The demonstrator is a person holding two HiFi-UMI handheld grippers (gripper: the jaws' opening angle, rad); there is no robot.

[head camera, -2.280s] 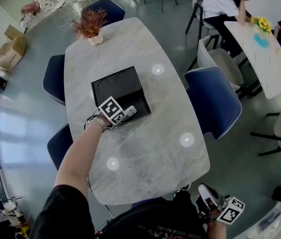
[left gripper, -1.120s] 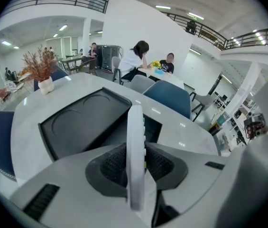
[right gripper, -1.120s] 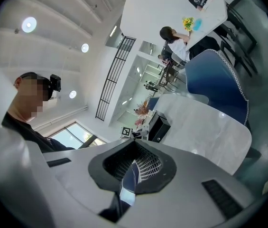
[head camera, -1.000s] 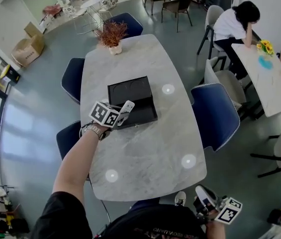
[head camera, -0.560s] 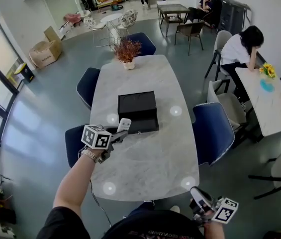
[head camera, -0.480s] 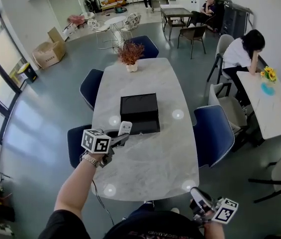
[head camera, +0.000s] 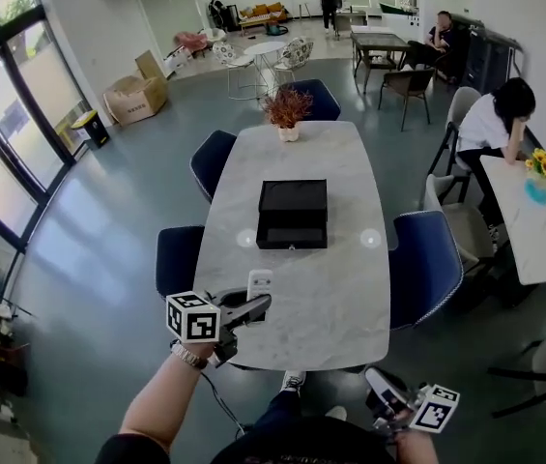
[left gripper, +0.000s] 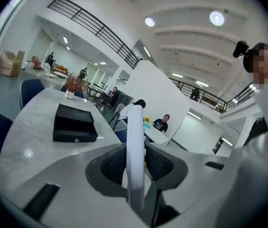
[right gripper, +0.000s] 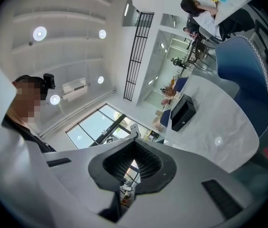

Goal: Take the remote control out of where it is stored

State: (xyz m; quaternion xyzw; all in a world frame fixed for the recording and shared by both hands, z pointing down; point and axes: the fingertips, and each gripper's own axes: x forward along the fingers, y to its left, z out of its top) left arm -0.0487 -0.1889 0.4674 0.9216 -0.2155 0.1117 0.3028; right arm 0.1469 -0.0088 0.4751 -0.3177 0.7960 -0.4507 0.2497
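Note:
My left gripper (head camera: pixel 251 306) is shut on a slim white remote control (head camera: pixel 260 283), held in the air over the near end of the marble table (head camera: pixel 303 303). In the left gripper view the remote (left gripper: pixel 135 144) stands edge-on between the two ribbed pads (left gripper: pixel 112 163). The black storage box (head camera: pixel 293 215) sits in the middle of the table, well beyond the remote and apart from it; it also shows in both gripper views (left gripper: pixel 73 123) (right gripper: pixel 183 112). My right gripper (head camera: pixel 381 390) hangs low at the bottom right, off the table, its jaws (right gripper: pixel 133 164) together with nothing between them.
Blue chairs (head camera: pixel 425 266) stand along both sides of the table. A potted dried plant (head camera: pixel 287 110) sits at its far end. A seated person (head camera: pixel 498 124) leans on a second table (head camera: pixel 531 220) at the right. Cardboard boxes (head camera: pixel 135 98) lie on the floor at far left.
The left gripper has carried the remote from beside the black box back to the table's near end and higher. The head view has pulled back and up. The right gripper stays low.

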